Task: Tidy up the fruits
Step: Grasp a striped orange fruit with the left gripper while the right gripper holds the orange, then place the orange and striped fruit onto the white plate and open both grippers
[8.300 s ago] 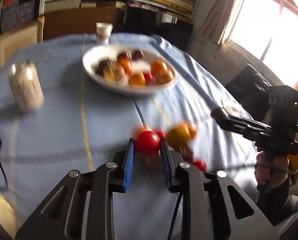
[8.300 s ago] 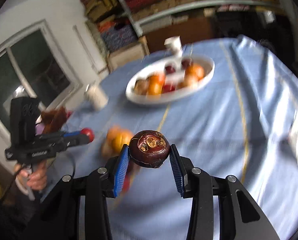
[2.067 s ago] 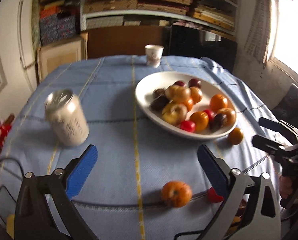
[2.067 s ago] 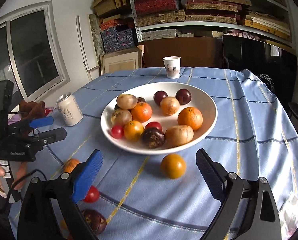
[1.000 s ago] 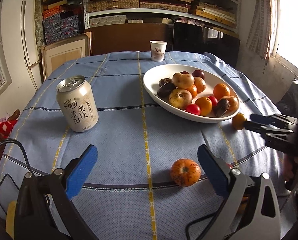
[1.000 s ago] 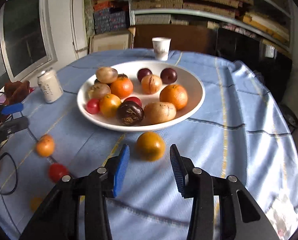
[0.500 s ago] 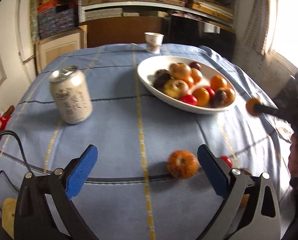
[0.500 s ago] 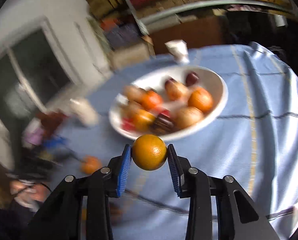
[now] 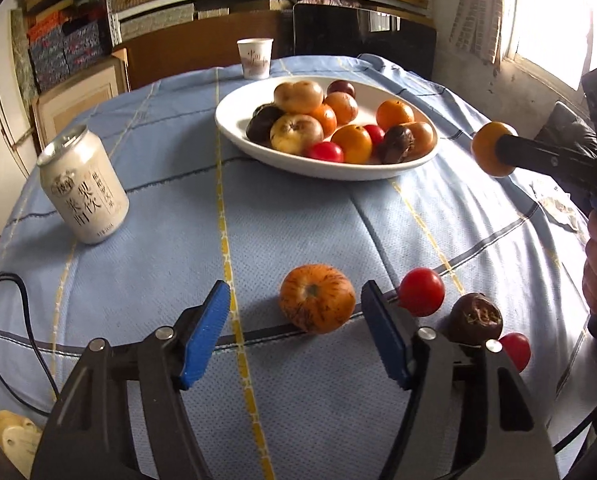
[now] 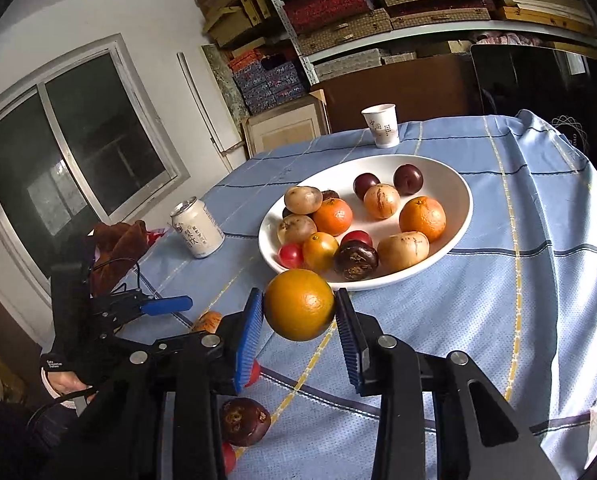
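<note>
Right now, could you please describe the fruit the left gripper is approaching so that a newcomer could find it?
Start at the white bowl on the blue tablecloth and come toward the near edge. The striped orange fruit lies there between the left gripper's open jaws, larger than the red tomato beside it.

- The left wrist camera sits just behind the left gripper and looks forward and steeply down along its blue pads onto the near part of the blue tablecloth — close to the cloth.
- The right wrist camera rides behind the right gripper, raised above the table and tilted less steeply, facing the white plate and the shelves behind it.
- Both views share the plate, the drink can and the paper cup.
- Each camera catches the other gripper at its frame's edge — the right one at the left view's right side, the left one at the right view's left side.
</note>
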